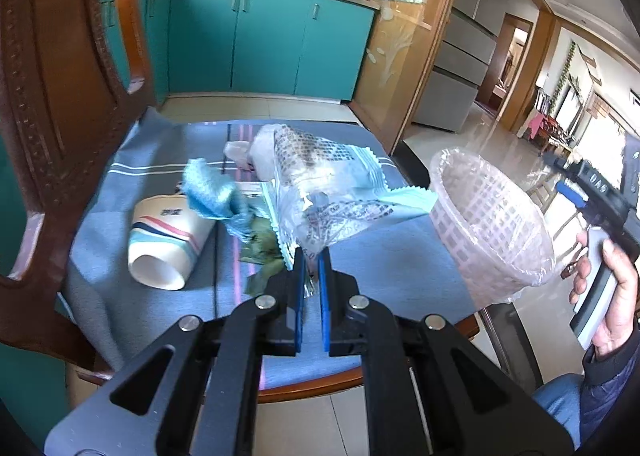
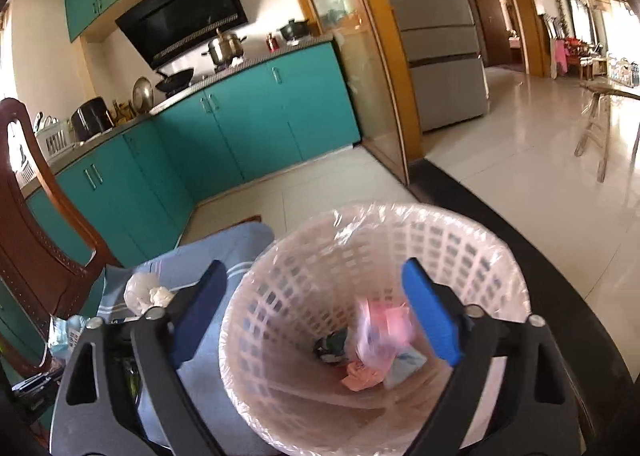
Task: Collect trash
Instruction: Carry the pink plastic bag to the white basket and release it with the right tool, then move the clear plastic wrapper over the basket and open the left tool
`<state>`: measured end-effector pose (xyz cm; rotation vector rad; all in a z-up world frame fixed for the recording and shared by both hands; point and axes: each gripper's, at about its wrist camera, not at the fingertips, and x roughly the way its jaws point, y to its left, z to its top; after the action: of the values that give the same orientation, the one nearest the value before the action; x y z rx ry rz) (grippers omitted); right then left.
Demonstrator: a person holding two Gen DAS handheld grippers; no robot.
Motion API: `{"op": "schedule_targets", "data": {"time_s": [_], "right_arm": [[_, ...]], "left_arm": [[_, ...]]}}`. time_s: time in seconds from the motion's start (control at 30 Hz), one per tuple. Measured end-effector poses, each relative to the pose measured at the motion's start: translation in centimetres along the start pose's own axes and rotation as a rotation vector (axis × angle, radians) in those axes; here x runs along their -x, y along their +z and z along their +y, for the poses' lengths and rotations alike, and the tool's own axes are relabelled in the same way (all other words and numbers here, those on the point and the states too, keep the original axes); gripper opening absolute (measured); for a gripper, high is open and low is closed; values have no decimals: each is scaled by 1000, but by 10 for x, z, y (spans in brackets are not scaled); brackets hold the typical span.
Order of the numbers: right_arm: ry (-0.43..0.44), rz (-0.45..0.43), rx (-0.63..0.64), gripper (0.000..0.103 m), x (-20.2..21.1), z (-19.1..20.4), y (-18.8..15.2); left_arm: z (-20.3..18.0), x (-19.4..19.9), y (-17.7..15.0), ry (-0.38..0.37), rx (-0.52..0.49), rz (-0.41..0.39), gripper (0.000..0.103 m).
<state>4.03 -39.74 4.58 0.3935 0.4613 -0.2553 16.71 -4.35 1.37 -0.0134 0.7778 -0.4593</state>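
My left gripper [image 1: 312, 268] is shut on the lower edge of a clear and teal printed plastic wrapper [image 1: 332, 184], which stands up above the blue tablecloth [image 1: 400, 276]. Behind it lie a paper cup [image 1: 168, 240] on its side, a crumpled blue net [image 1: 212, 188] and green leaves [image 1: 264, 256]. A white lattice basket [image 1: 488, 224] with a clear liner stands at the table's right edge. My right gripper [image 2: 314, 272] hangs open over that basket [image 2: 400, 224], nothing between its fingers. A pink wrapper [image 2: 384, 320] and other scraps lie inside.
A carved wooden chair [image 1: 60, 116] stands close on the left. A white crumpled bag [image 2: 144, 292] lies on the cloth beyond the left finger. A person's hand [image 1: 612, 296] holds the right tool beside the basket. Teal kitchen cabinets [image 1: 264, 44] are behind, with tiled floor [image 2: 520, 176] to the right.
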Motion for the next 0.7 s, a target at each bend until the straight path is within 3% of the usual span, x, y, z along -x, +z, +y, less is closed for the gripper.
{"op": "schedule_targets", "data": {"time_s": [0.23, 0.4, 0.5, 0.53, 0.57, 0.63, 0.7], "right_arm": [[-4, -108, -74, 97, 26, -17, 8], [-3, -196, -133, 97, 48, -21, 13], [4, -305, -186, 97, 70, -27, 17], [3, -334, -199, 97, 76, -30, 19], [2, -360, -214, 97, 82, -33, 20], [5, -360, -231, 98, 82, -37, 21], [11, -322, -221, 98, 75, -35, 20]], "left_arm": [[-47, -13, 4, -63, -49, 2, 7], [-131, -34, 27, -199, -128, -16, 8], [-184, -60, 42, -297, -154, 5, 9], [-200, -74, 45, -327, -147, 26, 17], [-209, -85, 45, -333, -145, 52, 45], [-216, -94, 40, -299, -142, 66, 75], [-208, -88, 34, -285, -143, 63, 75]]}}
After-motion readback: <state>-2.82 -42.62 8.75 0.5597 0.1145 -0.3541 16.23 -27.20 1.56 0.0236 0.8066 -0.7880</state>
